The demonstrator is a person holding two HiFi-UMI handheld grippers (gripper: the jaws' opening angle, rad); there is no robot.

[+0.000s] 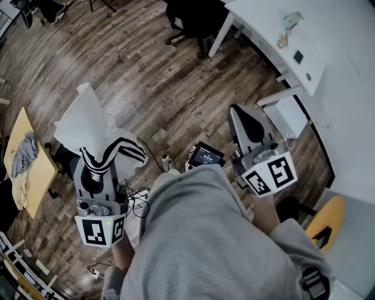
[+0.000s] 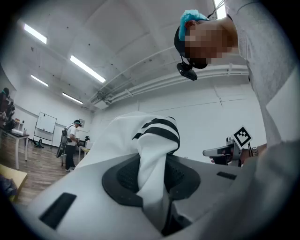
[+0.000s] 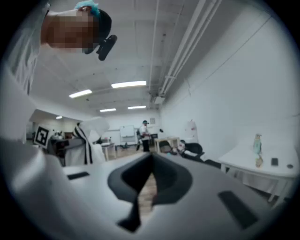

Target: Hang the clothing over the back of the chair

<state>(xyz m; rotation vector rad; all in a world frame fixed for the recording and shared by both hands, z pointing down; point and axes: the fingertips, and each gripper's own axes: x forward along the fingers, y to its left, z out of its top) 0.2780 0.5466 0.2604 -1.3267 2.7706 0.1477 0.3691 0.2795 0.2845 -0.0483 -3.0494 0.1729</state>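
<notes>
A wood floor (image 1: 146, 70) fills most of the head view, with a white table (image 1: 328, 35) along the far right and a black chair (image 1: 193, 17) just left of it at the far edge. The person's grey sweatshirt (image 1: 205, 246) takes up the near middle. The clothing, a white garment with black stripes (image 1: 94, 126), is held up off the floor at the left, bunched and rising above the left gripper (image 1: 95, 167). In the left gripper view, its jaws are clamped on a fold of the garment (image 2: 150, 154). A small yellow table (image 1: 41, 170) at the far left carries a heap of grey and pale cloth (image 1: 23, 155). The right gripper (image 3: 147, 180) is held level at the right, well apart from the garment, its jaws narrowly apart with only floor showing between them.
</notes>
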